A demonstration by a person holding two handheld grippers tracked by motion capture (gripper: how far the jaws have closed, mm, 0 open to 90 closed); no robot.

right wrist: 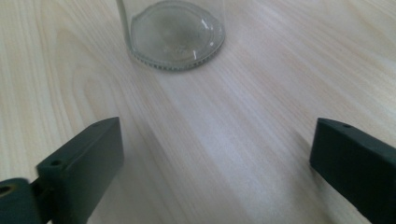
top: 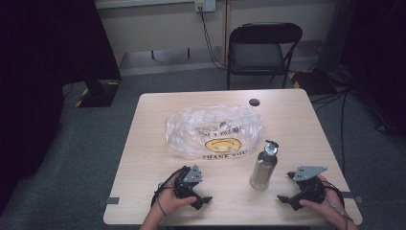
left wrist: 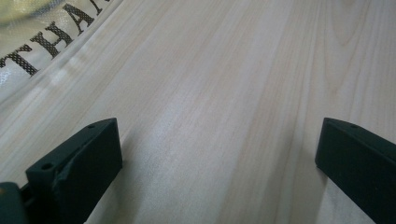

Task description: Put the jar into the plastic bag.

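bottle [top: 263, 168]: upright on desk [top: 153, 143], judged rigid, slippery, to be gripped mid-body | left gripper [left wrist: 219, 163]: fingers wide, nothing held | right gripper [right wrist: 217, 163]: fingers wide, nothing held

One bottle [top: 263, 165], one plastic bag [top: 213, 131], one chair [top: 262, 48]

I see a plain office or lab room: grey carpet [top: 72, 158], folding chair [top: 261, 48], wall socket [top: 205, 5], wooden bench [top: 292, 124].

Glass bottle [top: 263, 167] upright; crumpled plastic bag [top: 213, 130] behind.
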